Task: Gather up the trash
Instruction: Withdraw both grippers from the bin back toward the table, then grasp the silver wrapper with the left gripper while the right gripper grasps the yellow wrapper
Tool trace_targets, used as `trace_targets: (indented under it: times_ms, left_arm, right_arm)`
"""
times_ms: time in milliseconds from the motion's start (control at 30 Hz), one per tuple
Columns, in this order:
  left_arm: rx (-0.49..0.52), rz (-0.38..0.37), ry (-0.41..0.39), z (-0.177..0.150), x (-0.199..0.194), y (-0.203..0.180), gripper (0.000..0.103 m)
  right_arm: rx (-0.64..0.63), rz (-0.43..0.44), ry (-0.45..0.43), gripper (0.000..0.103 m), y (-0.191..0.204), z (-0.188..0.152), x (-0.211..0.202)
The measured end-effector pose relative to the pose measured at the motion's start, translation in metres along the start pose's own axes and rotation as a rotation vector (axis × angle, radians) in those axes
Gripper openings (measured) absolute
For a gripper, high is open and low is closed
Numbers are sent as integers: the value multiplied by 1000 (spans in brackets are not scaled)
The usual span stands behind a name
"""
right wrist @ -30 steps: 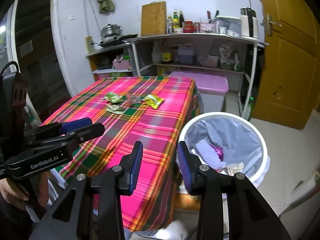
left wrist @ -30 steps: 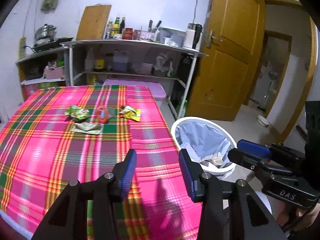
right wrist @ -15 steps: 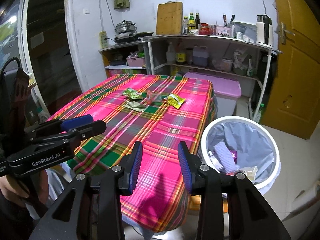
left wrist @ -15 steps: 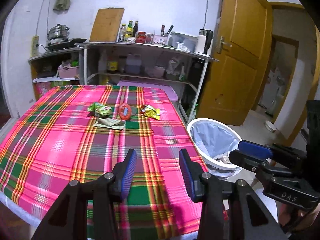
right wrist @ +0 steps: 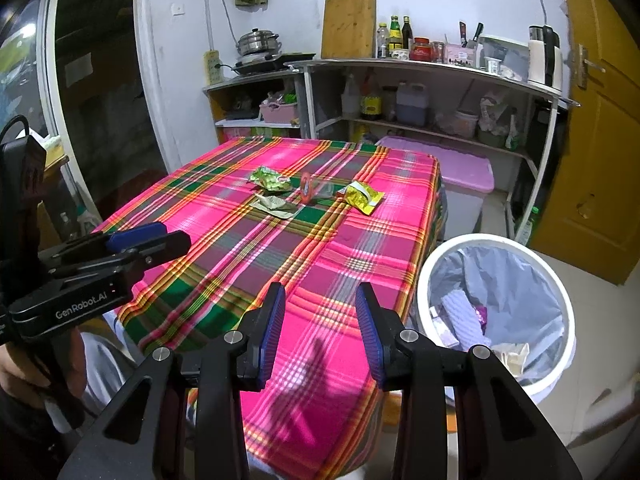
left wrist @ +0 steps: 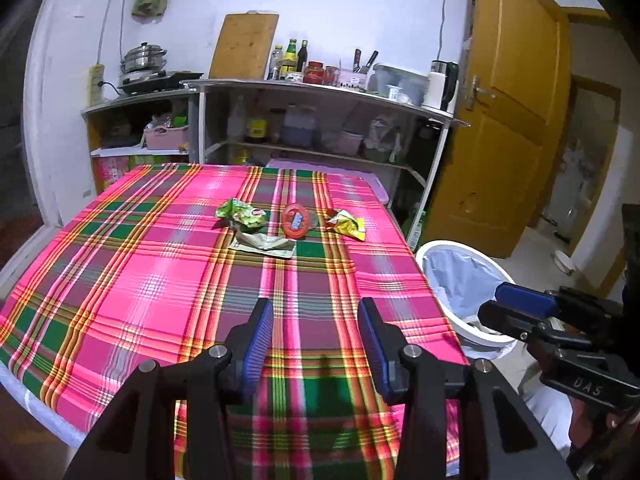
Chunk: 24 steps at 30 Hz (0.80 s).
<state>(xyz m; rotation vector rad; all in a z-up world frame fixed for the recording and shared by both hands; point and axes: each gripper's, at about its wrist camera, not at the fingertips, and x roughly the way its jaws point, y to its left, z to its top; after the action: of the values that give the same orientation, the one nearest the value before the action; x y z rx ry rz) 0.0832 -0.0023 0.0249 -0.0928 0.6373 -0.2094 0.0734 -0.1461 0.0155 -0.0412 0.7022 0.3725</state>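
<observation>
Several pieces of trash lie in a cluster far across the plaid table (left wrist: pixel 152 280): a green wrapper (left wrist: pixel 242 213) (right wrist: pixel 270 179), a flat pale wrapper (left wrist: pixel 264 243) (right wrist: pixel 276 206), a red round lid (left wrist: pixel 296 220) (right wrist: pixel 307 187) and a yellow packet (left wrist: pixel 347 224) (right wrist: pixel 362 197). A white bin (right wrist: pixel 496 312) (left wrist: pixel 460 280) with a grey liner stands on the floor at the table's right side and holds some scraps. My left gripper (left wrist: pixel 316 340) hovers open and empty over the near table edge. My right gripper (right wrist: pixel 320 328) is open and empty above the table's near right corner, beside the bin.
Metal shelves (left wrist: pixel 320 120) with bottles, jars and a cutting board line the back wall, a stove with a pot (left wrist: pixel 144 60) to their left. A pink storage box (right wrist: pixel 452 168) sits behind the table. A wooden door (left wrist: pixel 512 120) stands on the right.
Both grippers have drawn back and swung left, so more of the table shows and the trash cluster sits nearer the middle of each view. Jaw openings are unchanged.
</observation>
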Motion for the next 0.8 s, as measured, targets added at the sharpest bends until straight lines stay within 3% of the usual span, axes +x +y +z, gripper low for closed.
trace_targets:
  times_ms: [233, 800]
  left_arm:
    - [-14, 22, 11, 3, 13, 15, 44]
    - [-51, 30, 49, 28, 73, 51, 44]
  right_arm:
    - [-17, 11, 14, 46, 1, 12, 21]
    - [-14, 3, 70, 46, -23, 44, 91]
